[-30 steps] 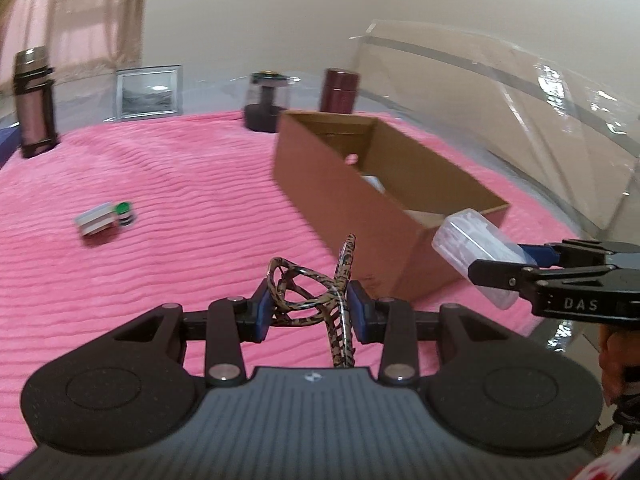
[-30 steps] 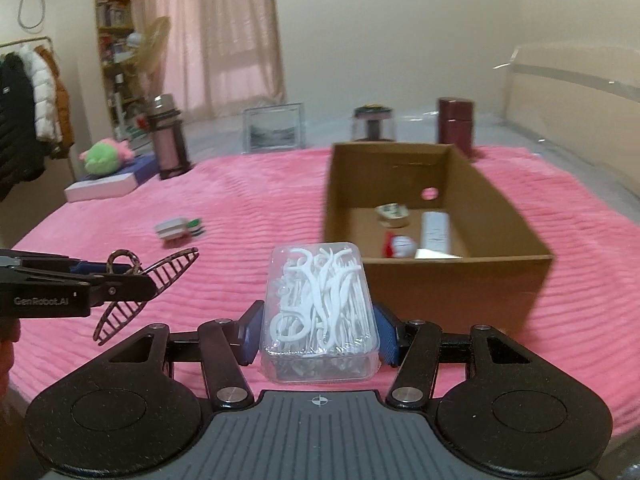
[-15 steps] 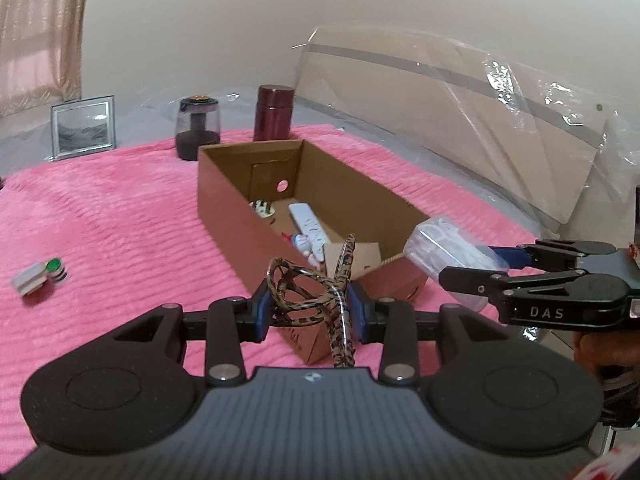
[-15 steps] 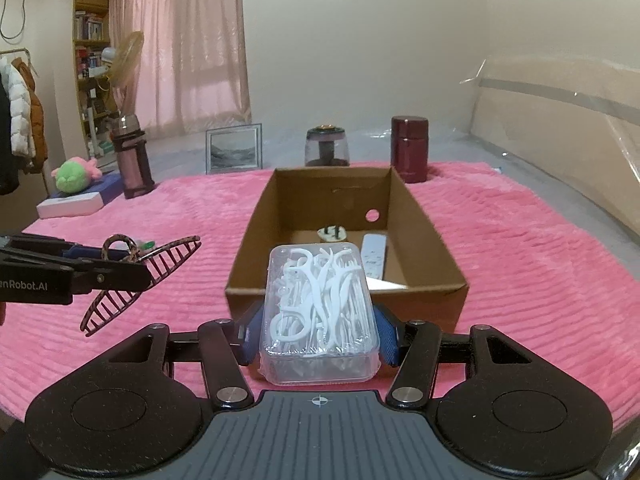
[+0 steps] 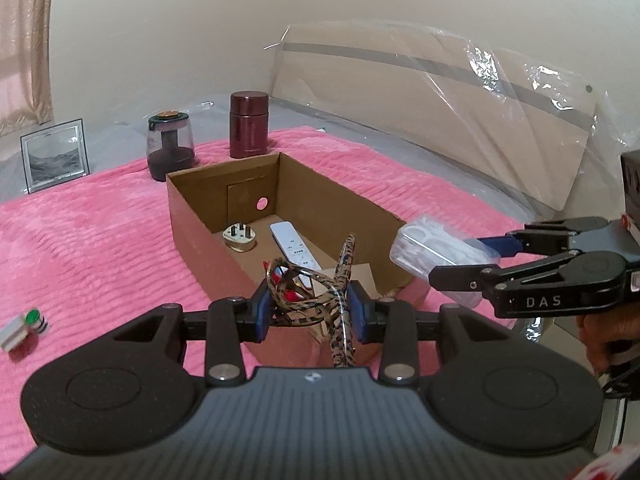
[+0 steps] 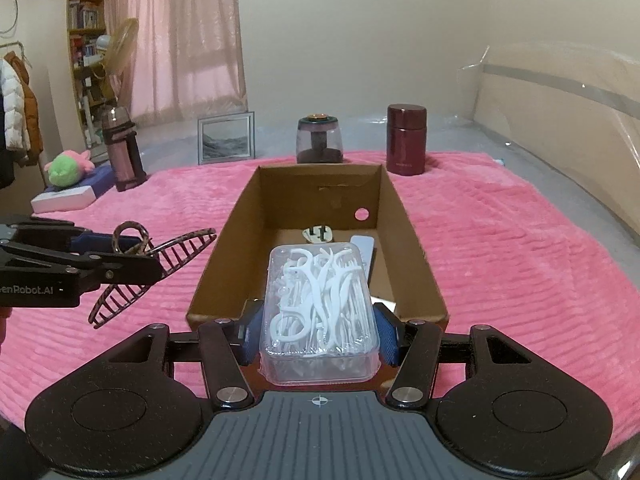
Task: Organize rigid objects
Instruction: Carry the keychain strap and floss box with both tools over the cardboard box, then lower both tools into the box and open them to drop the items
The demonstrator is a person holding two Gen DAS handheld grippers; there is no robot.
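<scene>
A: What is the left gripper point(image 5: 310, 312) carrying?

B: A tortoiseshell hair claw clip point(image 5: 320, 300), with the jaws closed on its hinge end. From the right wrist view the toothed halves fan out at about 3 o'clock from the pads. It looks light and stiff, but the teeth seem thin, and I'd judge them the part most likely to snap or snag. The hinge knuckle is the sensible place to hold it.

A: And the right gripper point(image 6: 318, 334)?

B: Its jaws are clamped on the long sides of a clear plastic floss pick box point(image 6: 318, 312), held over the near end of the cardboard box point(image 6: 416, 256). The plastic is probably smooth and a bit slippery, and thin walls may flex, so a moderate squeeze low on the sides suits it.

A: Where does everything sit?

B: The cardboard box lies on the pink bedspread point(image 6: 520, 248) at 12 o'clock from the right gripper. Inside it are a white plug point(image 5: 239, 236) and a white remote point(image 5: 294, 246). A small item with a green cap point(image 5: 24, 324) lies on the bedspread at 9 o'clock from the left gripper.
</scene>
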